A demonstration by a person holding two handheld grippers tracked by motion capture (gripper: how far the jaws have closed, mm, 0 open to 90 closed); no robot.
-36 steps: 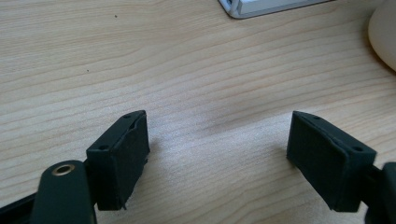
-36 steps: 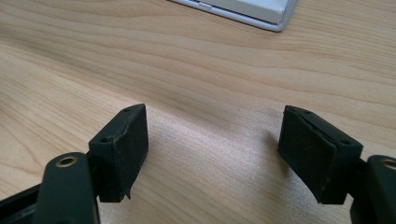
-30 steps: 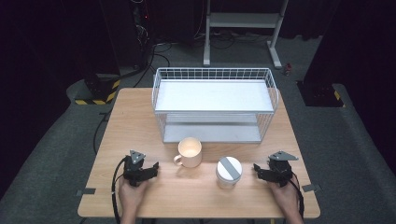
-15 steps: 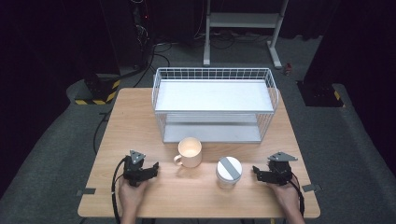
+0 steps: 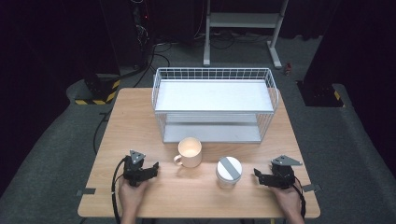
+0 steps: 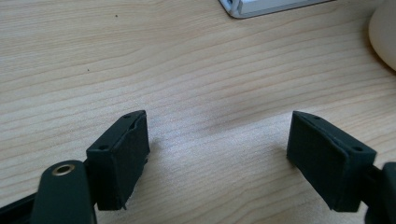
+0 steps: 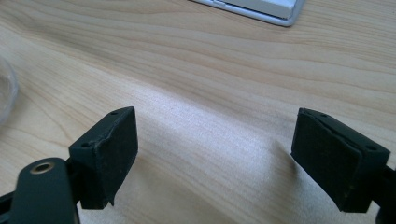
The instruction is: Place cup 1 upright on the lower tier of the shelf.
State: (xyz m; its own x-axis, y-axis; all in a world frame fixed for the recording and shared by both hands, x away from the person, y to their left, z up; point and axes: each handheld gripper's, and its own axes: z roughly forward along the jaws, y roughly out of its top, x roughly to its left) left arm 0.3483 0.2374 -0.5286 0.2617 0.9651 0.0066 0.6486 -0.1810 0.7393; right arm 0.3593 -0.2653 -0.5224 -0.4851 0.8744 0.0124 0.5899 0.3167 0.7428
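Observation:
My left gripper (image 5: pixel 153 167) rests on the wooden table (image 5: pixel 135 116) near its front left and points right, toward a cream mug (image 5: pixel 190 152). Its jaws stand open over bare wood (image 6: pixel 217 135), and the mug's side (image 6: pixel 385 32) shows at the far right. My right gripper (image 5: pixel 257 174) lies at the front right and points left, at a white jar with a grey-striped lid (image 5: pixel 229 171). Its jaws (image 7: pixel 217 135) have just been opening and hold nothing. The jar's clear edge (image 7: pixel 5 93) sits off to their left.
A white two-tier wire rack (image 5: pixel 215 105) fills the back half of the table behind the mug and jar. Its base corner shows at the top of both gripper views (image 6: pixel 271 5) (image 7: pixel 261 7). Cables and a metal stand lie on the dark floor beyond.

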